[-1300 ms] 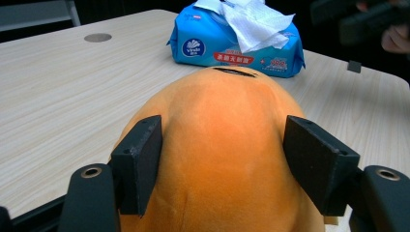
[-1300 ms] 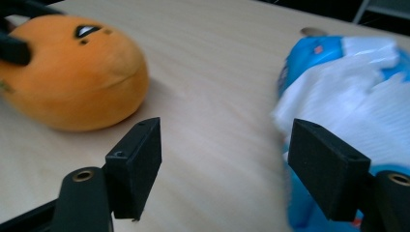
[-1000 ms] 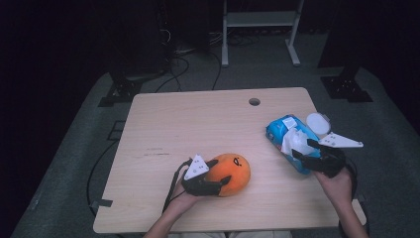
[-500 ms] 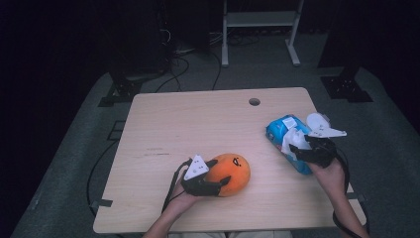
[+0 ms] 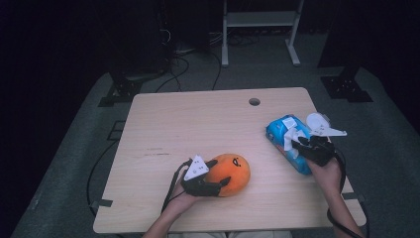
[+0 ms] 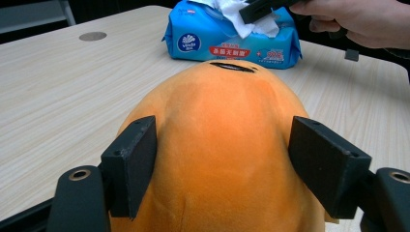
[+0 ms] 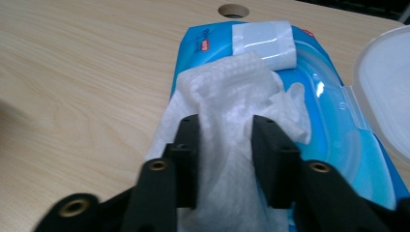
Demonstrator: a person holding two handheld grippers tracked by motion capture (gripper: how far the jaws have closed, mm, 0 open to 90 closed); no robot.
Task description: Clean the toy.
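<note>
already the right tool (image 7: 225, 159) has just closed on a limp, tear-prone wipe (image 7: 232, 96); pinch low. left tool (image 6: 237, 169) grips the soft orange plush (image 6: 227, 145).

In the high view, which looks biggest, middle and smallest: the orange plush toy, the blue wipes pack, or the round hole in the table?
1. Blue plastic wipes pack and round orange plush toy: they look about alike, too close to rank, and each is partly covered by a gripper.
2. Small round hole in the wooden table: clearly smallest.
</note>
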